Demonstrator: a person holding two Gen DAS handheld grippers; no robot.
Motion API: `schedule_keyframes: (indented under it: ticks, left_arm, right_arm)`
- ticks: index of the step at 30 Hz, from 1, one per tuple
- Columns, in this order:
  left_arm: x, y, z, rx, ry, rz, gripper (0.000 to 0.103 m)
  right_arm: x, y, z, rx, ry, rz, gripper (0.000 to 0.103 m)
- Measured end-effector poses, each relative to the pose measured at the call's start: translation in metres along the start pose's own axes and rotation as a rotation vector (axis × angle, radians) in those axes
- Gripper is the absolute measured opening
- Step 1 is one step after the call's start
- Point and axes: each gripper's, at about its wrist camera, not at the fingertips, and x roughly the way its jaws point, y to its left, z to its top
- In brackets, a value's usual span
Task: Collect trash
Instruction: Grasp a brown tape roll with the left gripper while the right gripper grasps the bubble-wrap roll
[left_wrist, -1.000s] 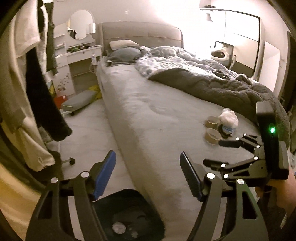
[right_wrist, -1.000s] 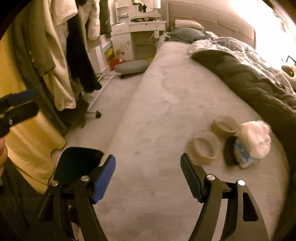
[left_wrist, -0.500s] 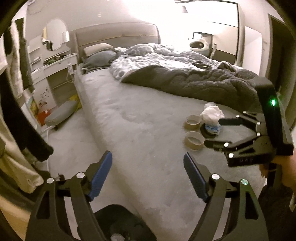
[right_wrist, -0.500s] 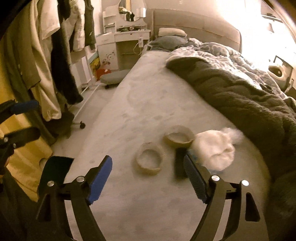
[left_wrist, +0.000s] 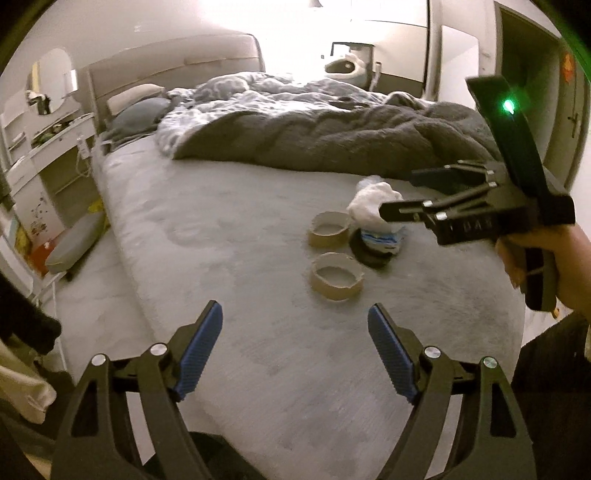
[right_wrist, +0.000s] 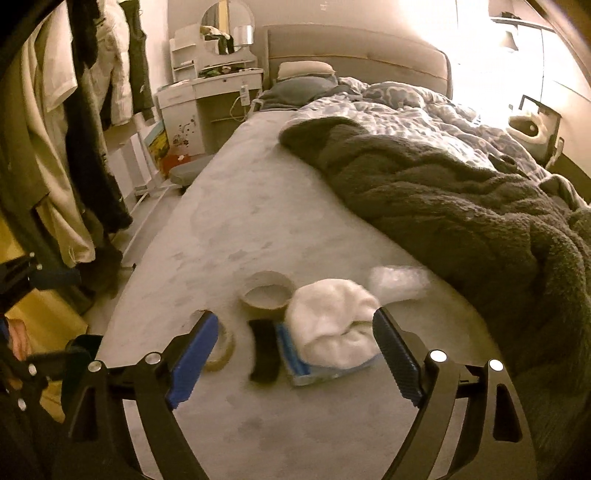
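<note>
A small pile of trash lies on the grey bed (left_wrist: 221, 229): two cardboard tape rings (left_wrist: 336, 277) (left_wrist: 330, 229), a black lid (left_wrist: 369, 251), a blue-and-white packet (right_wrist: 306, 363) and a crumpled white tissue wad (right_wrist: 332, 325) on top. A clear plastic wrapper (right_wrist: 397, 282) lies just beyond. My right gripper (right_wrist: 291, 356) is open, low over the pile, its jaws either side of the tissue, lid and packet. It also shows in the left wrist view (left_wrist: 400, 197). My left gripper (left_wrist: 295, 350) is open and empty, short of the nearer ring.
A dark grey blanket (right_wrist: 461, 206) is bunched on the bed's right half. Clothes (right_wrist: 74, 147) hang on a rack at the left. A white dresser with a mirror (right_wrist: 218, 85) stands by the headboard. A dark bin (right_wrist: 79, 350) sits on the floor by the bed's edge.
Both grippers have moved forward over the bed toward the trash pile. The right gripper now straddles the tissue wad. The bin has dropped out of the left view.
</note>
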Motion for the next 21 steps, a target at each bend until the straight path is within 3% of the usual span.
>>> schedule_keyframes:
  ticks: [5,21]
  left_arm:
    - [0.018,-0.005,0.006,-0.001,0.011,-0.060,0.083]
    - [0.087,-0.014,0.017,-0.008,0.117,-0.104,0.082]
  right_arm:
    - [0.002,-0.019,0.004,0.029,-0.001,0.002,0.087]
    - [0.017,-0.067,0.015,0.112,0.013,0.015,0.087]
